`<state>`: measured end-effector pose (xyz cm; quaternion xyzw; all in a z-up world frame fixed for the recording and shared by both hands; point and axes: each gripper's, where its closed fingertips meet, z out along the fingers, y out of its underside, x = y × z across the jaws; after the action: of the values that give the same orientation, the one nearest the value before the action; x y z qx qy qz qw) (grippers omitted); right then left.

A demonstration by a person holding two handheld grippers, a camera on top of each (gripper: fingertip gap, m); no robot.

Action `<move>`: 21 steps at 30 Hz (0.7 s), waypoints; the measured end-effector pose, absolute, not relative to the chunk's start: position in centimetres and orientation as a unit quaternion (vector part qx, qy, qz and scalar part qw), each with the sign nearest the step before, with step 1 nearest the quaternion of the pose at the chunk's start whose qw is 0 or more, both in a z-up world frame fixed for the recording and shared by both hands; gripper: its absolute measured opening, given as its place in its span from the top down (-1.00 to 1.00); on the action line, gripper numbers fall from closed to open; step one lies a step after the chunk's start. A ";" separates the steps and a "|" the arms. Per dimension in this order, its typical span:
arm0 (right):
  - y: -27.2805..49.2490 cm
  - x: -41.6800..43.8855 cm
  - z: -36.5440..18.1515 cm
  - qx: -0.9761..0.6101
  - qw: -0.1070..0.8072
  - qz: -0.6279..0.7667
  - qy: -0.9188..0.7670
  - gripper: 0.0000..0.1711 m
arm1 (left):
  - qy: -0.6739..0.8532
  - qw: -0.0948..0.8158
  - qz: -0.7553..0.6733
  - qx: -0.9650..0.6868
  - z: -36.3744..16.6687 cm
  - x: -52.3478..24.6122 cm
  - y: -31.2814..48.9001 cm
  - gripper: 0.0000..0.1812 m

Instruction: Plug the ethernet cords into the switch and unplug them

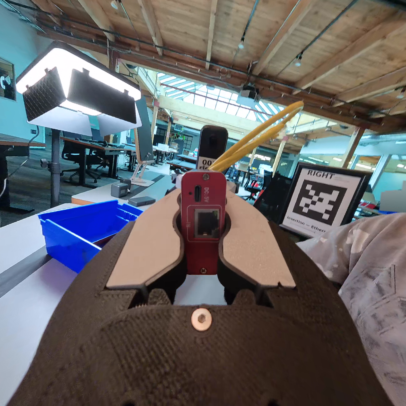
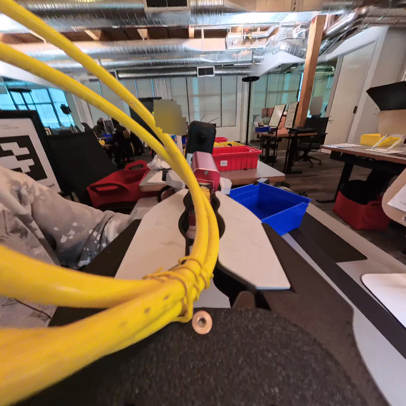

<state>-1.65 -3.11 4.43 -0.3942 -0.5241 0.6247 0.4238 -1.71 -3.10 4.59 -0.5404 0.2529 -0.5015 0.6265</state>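
Left claw (image 1: 203,222) pinches the red switch (image 1: 203,246) upright (port facing camera); right claw (image 2: 201,216) pinches the yellow cord (image 2: 204,237)

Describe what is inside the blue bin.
Both views show the blue bin's floor bare as far as visible. In the left view its near wall covers the front part, so that stays unseen.

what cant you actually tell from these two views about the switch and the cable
- Right wrist view: whether the plug is seated in the red switch; the yellow cable covers that port.
- Right wrist view: what the right gripper grips; the cable loops hide its fingertips.
- Left wrist view: the cable's plug end; the switch, clamped in the left gripper, blocks it.
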 end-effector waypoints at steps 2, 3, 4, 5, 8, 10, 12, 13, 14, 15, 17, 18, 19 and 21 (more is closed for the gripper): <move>-3.3 -1.3 4.3 -0.391 0.427 0.614 -0.537 0.80 | 0.271 0.628 -0.484 -0.546 4.4 -1.4 -3.3 0.67; -3.5 -1.2 4.2 -0.387 0.426 0.610 -0.544 0.81 | 0.281 0.628 -0.477 -0.547 4.3 -1.2 -3.5 0.67; -3.6 -1.1 4.3 -0.385 0.428 0.604 -0.551 0.82 | 0.290 0.628 -0.470 -0.548 4.3 -1.1 -3.6 0.67; -3.7 -1.0 4.2 -0.383 0.432 0.596 -0.558 0.81 | 0.298 0.628 -0.463 -0.550 4.2 -0.9 -3.8 0.67; -4.0 -0.8 4.3 -0.377 0.444 0.576 -0.574 0.81 | 0.321 0.629 -0.438 -0.556 4.1 -0.8 -4.1 0.67; -4.4 -0.6 4.6 -0.371 0.439 0.582 -0.576 0.81 | 0.335 0.630 -0.425 -0.557 4.3 -0.6 -4.5 0.67; -4.5 -0.6 4.7 -0.370 0.436 0.587 -0.573 0.81 | 0.338 0.630 -0.418 -0.561 4.4 -0.6 -4.6 0.67; -4.6 -0.5 4.7 -0.368 0.435 0.588 -0.574 0.82 | 0.340 0.628 -0.418 -0.562 4.4 -0.6 -4.7 0.67; -4.8 -0.5 4.8 -0.365 0.433 0.590 -0.575 0.81 | 0.343 0.627 -0.418 -0.560 4.4 -0.5 -4.8 0.67; -4.8 -0.4 4.8 -0.364 0.431 0.593 -0.575 0.82 | 0.344 0.627 -0.419 -0.560 4.4 -0.5 -4.9 0.67; -4.9 -0.3 4.8 -0.363 0.430 0.593 -0.577 0.82 | 0.344 0.622 -0.423 -0.562 4.4 -0.4 -4.9 0.67; -5.0 -0.3 4.7 -0.360 0.427 0.594 -0.579 0.82 | 0.346 0.620 -0.425 -0.562 4.4 -0.4 -5.0 0.67; -5.0 -0.2 4.7 -0.359 0.424 0.596 -0.579 0.82 | 0.348 0.618 -0.426 -0.561 4.3 -0.3 -5.0 0.67; -5.1 -0.1 4.7 -0.355 0.420 0.600 -0.581 0.83 | 0.350 0.614 -0.431 -0.561 4.3 -0.2 -5.1 0.67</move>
<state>-0.09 -5.12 4.69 -0.3546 -0.5809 0.6000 0.4205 -0.21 -5.09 4.28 -0.5611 0.3499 -0.4308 0.6141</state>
